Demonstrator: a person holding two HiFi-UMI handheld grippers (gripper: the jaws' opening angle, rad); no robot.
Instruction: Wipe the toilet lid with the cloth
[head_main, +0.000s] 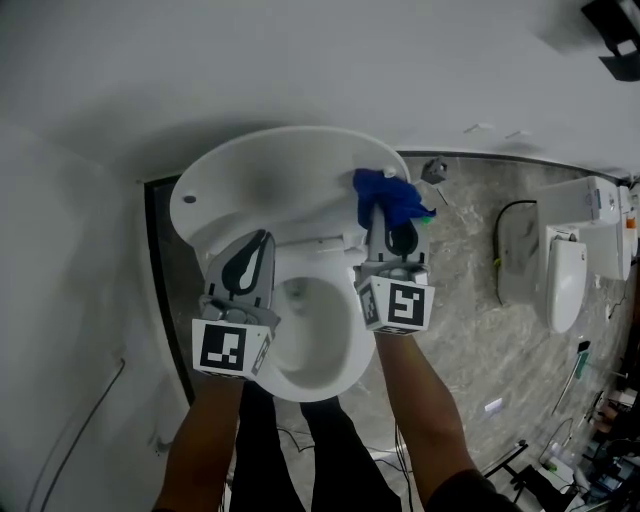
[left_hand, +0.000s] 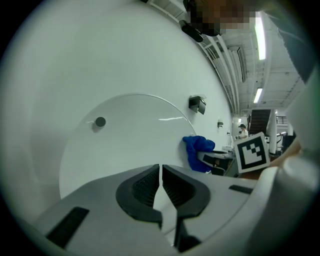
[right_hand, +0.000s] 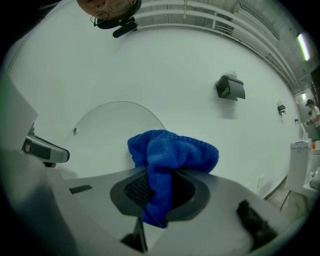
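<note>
Right tongs (right_hand: 159, 186) clamp the cloth (right_hand: 172, 152), half hiding their pads (right_hand: 135, 190).

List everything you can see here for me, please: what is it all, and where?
toilet lid: one, white, raised behind the bowl
toilet bowl: one, white, open, below both grippers
cloth: one, blue, bunched at the lid's right edge, pinched in the right gripper's jaws
second toilet: one, white, far right along the wall
holder: one, dark, mounted on the white wall right of the lid
floor: grey marbled, right of the bowl
left gripper: one, grey with a marker cube, over the bowl's left side, jaws together and empty
right gripper: one, grey with a marker cube, jaws closed on the cloth
forearms: two, bare, reaching in from the bottom edge
</note>
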